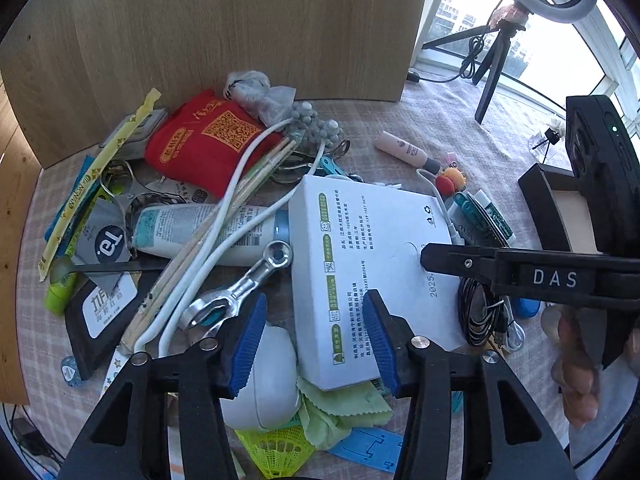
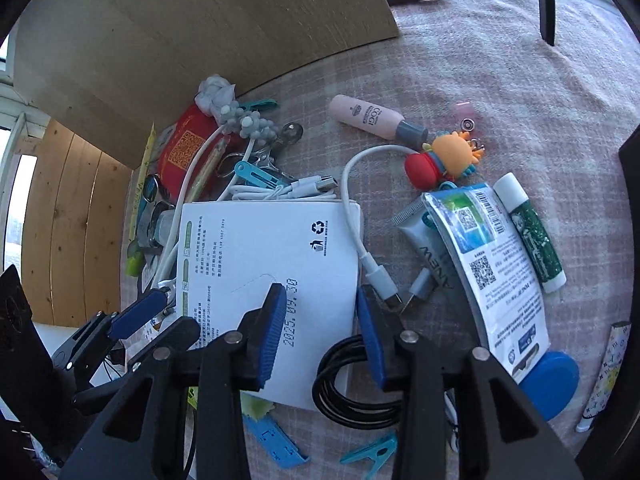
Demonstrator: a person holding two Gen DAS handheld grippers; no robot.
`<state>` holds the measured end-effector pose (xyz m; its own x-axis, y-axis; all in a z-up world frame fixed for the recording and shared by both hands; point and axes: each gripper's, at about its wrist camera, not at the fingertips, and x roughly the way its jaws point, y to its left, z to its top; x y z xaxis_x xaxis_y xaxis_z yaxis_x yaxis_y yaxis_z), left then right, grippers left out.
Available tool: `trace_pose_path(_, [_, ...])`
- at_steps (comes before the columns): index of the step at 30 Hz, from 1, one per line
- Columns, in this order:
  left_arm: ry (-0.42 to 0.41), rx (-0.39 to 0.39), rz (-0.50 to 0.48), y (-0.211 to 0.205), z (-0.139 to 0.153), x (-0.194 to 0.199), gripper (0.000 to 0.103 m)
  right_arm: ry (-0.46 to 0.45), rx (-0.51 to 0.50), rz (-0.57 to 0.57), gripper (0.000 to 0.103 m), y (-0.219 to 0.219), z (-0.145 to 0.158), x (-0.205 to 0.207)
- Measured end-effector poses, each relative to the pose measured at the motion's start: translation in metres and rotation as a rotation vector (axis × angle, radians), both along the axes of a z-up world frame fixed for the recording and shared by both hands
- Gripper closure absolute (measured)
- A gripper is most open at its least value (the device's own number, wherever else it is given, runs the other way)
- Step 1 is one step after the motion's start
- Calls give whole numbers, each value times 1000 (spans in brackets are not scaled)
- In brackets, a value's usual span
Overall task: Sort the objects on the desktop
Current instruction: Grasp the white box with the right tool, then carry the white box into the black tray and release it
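Checked cloth covers my tabletop point(image 1: 460, 120), cluttered against a wooden panel point(image 1: 200, 20). My left hand-held gripper point(image 1: 316, 340) straddles the flat white cardboard box point(image 1: 372, 248), pads not visibly pressing. Only the right view shows my right hand-held gripper point(image 2: 320, 336) gaping over the box's edge and a coiled black cable point(image 2: 344, 396), partly hidden.

Both wrist fisheyes are looking steeply down, close over the cluttered pink checked tablecloth point(image 2: 500, 80), the left one sitting nearer the upright wooden board point(image 1: 200, 20), and both are sharing the flat white printed cardboard box point(image 1: 372, 248) point(image 2: 260, 248).
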<state>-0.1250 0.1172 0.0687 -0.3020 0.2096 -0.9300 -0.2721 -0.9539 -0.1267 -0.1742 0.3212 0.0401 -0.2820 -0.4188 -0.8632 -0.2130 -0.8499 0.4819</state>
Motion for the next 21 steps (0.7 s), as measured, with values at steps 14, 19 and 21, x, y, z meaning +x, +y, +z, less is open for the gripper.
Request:
trace_pose_path(14, [51, 77, 69, -11, 26, 14, 65, 70, -21, -19, 57, -14, 32, 14])
trace_pose_path(19, [105, 108, 109, -22, 55, 27, 65, 122, -27, 9, 57, -12, 62, 30])
trace_pose_path(21, [115, 125, 121, -23, 65, 34, 65, 141, -19, 23, 57, -12, 76, 38])
